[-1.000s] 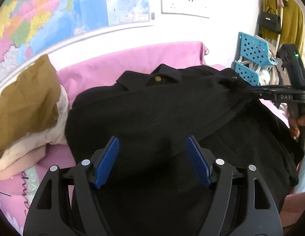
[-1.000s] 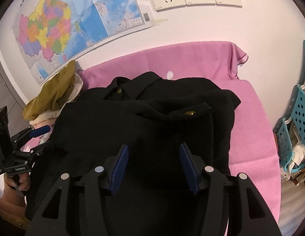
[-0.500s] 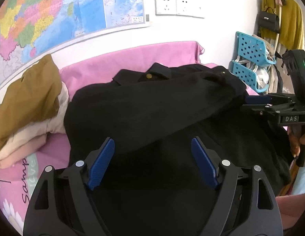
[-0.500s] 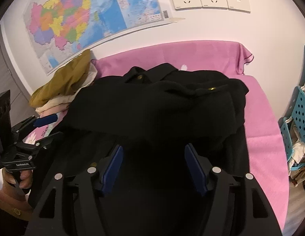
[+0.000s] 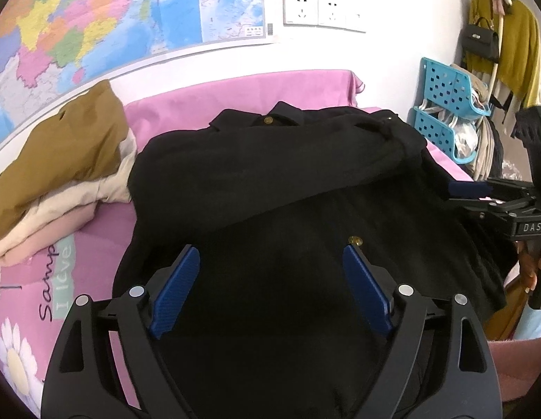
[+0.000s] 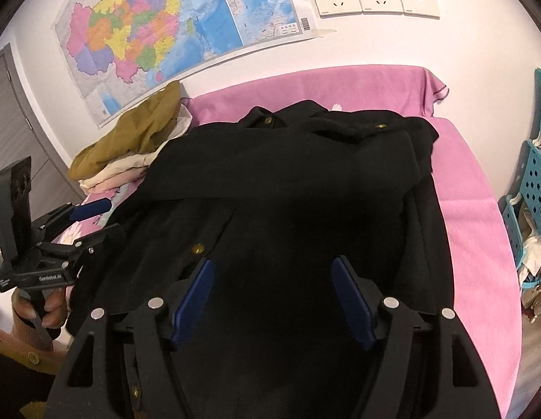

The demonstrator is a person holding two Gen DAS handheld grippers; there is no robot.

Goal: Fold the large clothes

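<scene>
- I am holding my left gripper [image 5: 270, 262] above the black coat [image 5: 270, 181]; its jaws are opening, with nothing clamped between them.
- My right gripper [image 6: 274, 276] is hovering over the coat too, jaws opening and gripping nothing.
- The coat is lying on the pink bed [image 6: 473, 188], sleeves folded across its chest, beside a pile of clothes [image 5: 61, 160].

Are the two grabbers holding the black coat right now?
No. The left gripper and right gripper are both opening, gripping nothing above the black coat.
</scene>
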